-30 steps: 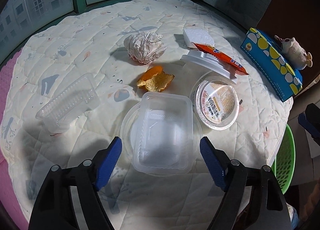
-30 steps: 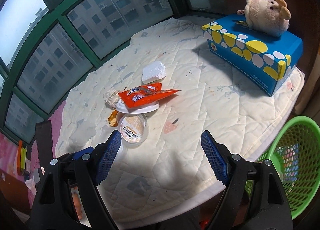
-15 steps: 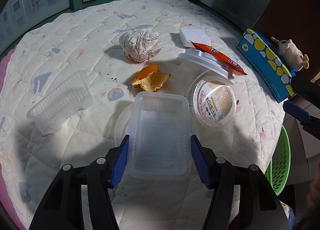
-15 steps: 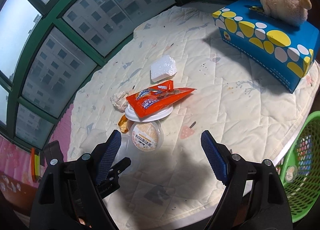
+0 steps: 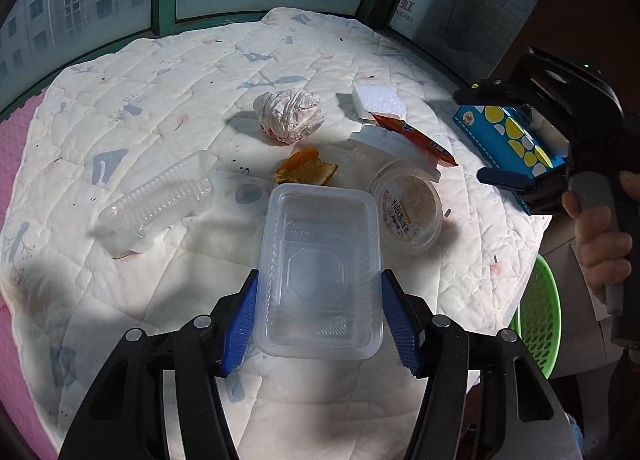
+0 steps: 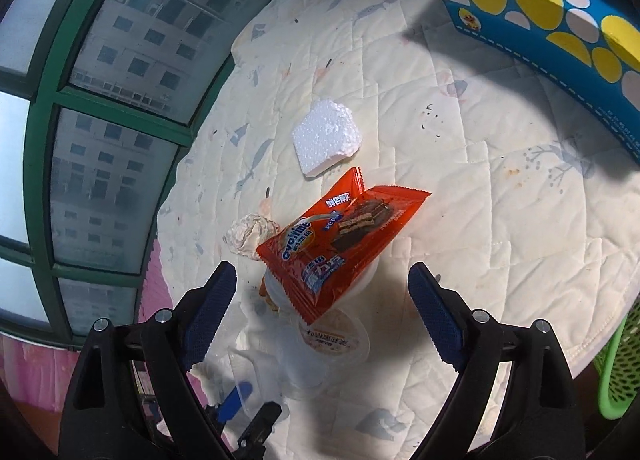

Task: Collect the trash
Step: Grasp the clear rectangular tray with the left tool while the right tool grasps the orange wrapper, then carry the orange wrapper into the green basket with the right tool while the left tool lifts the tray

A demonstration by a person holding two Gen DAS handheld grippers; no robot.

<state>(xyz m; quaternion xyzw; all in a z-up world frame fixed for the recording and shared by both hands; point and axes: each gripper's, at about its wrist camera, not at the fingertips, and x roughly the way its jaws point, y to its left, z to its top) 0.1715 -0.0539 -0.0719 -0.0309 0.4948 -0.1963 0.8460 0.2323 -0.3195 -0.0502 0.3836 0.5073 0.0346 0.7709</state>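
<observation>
Clear rectangular plastic tray [image 5: 318,272], pinched by the left gripper [image 5: 318,318], needs gentle lifting toward the green mesh basket [image 5: 536,316], while the right gripper [image 6: 322,312] hovers wide open and empty above the orange snack wrapper [image 6: 340,244].

L gripper [image 5: 318,318]: black plastic frame w/ two angled arms, triangular cut-outs, silver round screw heads at the pivots, two per side. Blue ribbed rubber pads [image 5: 240,326] on inner faces of fingers. R gripper [image 6: 322,318]: same build, black arms, silver screws, darker blue textured pads [image 6: 434,318]. From L cam, R unit seen side-on: bulky black body, grey handle grip, tiny green light on top. Person's hand [image 5: 600,236] on that handle, no sleeve visible.
</observation>
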